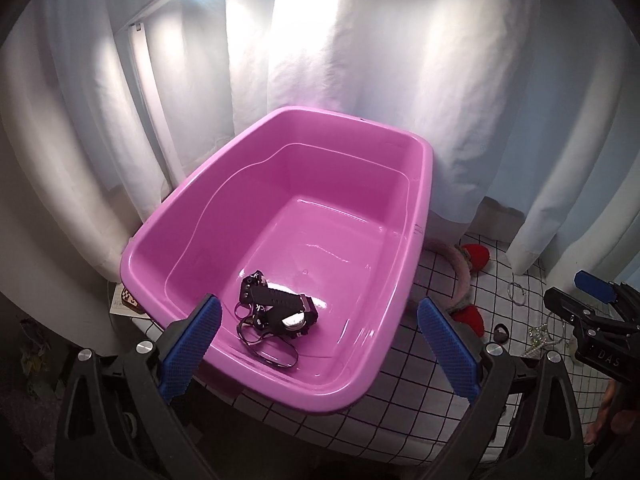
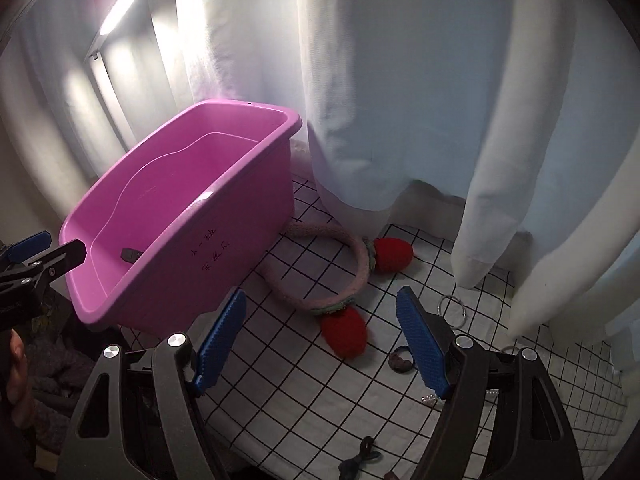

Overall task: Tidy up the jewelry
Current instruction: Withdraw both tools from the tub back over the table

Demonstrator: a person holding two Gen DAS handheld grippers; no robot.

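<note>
White grid-lined cloth (image 2: 304, 392), pale curtains (image 2: 400, 80) behind, pink tub (image 1: 416, 200); left claw (image 1: 320, 344), right claw (image 2: 320, 344) both apart, empty

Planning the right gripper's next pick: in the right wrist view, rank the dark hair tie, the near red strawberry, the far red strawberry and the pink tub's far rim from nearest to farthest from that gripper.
1. Dark hair tie, beside the right finger.
2. Near red strawberry, centre.
3. Far red strawberry, by the curtain.
4. Pink tub far rim, upper left.
</note>
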